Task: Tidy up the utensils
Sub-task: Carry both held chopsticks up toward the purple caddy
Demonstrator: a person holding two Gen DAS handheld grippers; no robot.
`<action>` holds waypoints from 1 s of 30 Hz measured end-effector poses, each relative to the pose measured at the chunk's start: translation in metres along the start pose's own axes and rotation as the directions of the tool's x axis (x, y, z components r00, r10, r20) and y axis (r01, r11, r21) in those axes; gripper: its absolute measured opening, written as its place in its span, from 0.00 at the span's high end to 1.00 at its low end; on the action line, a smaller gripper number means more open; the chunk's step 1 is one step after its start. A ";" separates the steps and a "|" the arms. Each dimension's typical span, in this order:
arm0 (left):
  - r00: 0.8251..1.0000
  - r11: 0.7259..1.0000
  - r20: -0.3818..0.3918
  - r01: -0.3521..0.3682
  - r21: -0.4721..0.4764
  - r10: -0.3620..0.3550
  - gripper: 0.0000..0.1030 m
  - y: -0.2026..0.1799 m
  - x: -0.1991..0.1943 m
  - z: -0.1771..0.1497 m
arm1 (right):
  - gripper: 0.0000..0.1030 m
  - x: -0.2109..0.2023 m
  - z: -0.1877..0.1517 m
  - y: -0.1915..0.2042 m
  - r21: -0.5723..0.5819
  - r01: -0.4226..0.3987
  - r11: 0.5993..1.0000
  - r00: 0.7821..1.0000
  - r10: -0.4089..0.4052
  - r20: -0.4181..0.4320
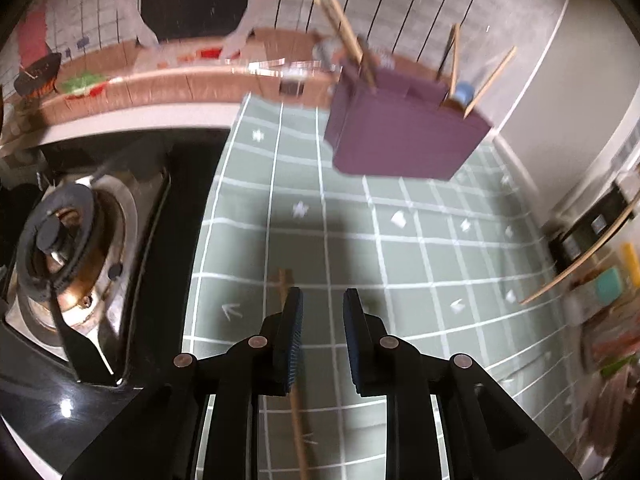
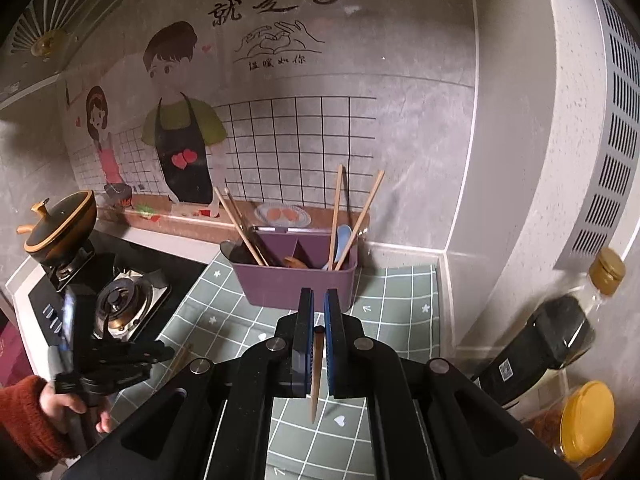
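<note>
The right hand-held gripper (image 2: 319, 312) has its jaws nearly closed on a wooden chopstick (image 2: 316, 376), which stands roughly upright between the blue pads (image 2: 331, 344), its tapered tip hanging below them above the mat (image 2: 400, 320). The left hand-held gripper (image 1: 322, 312) has its jaws parted with nothing between them; it hovers low over the green grid mat (image 1: 400, 260), and a second chopstick (image 1: 298, 432) lies flat on the mat beneath its left finger, running toward the camera. In the right view the left hand-held gripper (image 2: 108, 360) appears at lower left, held in a hand (image 2: 70, 404) with a rust-red sleeve. Ahead of both stands a purple caddy (image 2: 296, 276) on the mat near the wall, divided into compartments; chopsticks (image 2: 240, 224) lean in its left compartment, and two more with a blue spoon (image 2: 343, 240) stand in its right. A gas burner (image 2: 120, 304) sits left of the mat, with a lidded pot (image 2: 60, 224) behind it. A dark bottle (image 2: 552, 336) and a yellow-lidded jar (image 2: 586, 420) are at far right.
</note>
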State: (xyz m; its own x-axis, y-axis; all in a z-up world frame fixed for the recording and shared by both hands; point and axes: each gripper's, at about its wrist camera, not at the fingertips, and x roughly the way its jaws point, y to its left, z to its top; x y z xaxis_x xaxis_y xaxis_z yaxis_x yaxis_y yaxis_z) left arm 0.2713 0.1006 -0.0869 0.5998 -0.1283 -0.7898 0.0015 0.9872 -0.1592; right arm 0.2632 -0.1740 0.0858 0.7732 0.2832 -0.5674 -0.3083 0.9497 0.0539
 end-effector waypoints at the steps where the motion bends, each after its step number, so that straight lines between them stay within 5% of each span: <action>1: 1.000 1.000 -0.008 -0.010 0.000 0.010 0.79 0.001 0.004 -0.001 | 0.95 0.000 -0.001 0.000 0.001 0.001 1.000 1.000 -0.001 -0.002; 19: 0.991 0.995 -0.098 -0.097 -0.032 0.093 0.81 0.011 0.044 0.014 | 0.95 -0.001 -0.004 -0.003 0.002 0.015 1.000 1.000 -0.015 -0.009; 30: 0.987 0.995 -0.129 -0.101 -0.026 0.097 0.95 0.010 0.053 0.012 | 0.95 0.002 -0.005 -0.001 0.006 0.014 1.000 1.000 -0.014 -0.021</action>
State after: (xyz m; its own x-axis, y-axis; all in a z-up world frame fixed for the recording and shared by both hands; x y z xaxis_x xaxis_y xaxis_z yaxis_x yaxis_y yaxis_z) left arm 0.3126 0.1046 -0.1235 0.4890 -0.0429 -0.8712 -0.0801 0.9924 -0.0938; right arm 0.2622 -0.1754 0.0806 0.7654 0.2671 -0.5855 -0.2944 0.9543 0.0505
